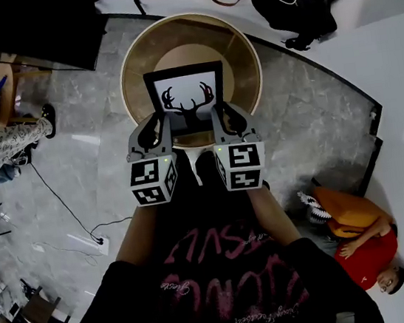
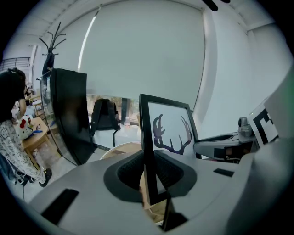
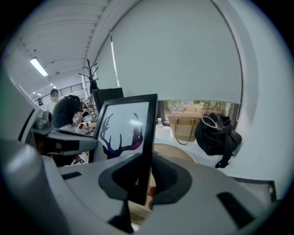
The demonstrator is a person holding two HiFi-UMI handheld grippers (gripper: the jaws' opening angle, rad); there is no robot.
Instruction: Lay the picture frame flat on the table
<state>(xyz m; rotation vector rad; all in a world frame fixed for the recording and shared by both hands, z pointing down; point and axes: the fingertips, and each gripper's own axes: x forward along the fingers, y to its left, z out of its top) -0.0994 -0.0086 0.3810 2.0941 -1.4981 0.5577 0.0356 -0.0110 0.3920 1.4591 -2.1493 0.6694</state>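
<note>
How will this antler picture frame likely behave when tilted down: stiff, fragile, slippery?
Probably stiff: the picture frame looks straight-edged with the left gripper and right gripper clamping only its side edges. Glare on its front suggests glazing, so likely fragile and slick. Edge-on it is thin, so apt to topple if released upright.

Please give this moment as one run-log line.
left gripper: shut on picture frame, left edge | right gripper: shut on right edge | frame: upright above round table, not yet flat
</note>
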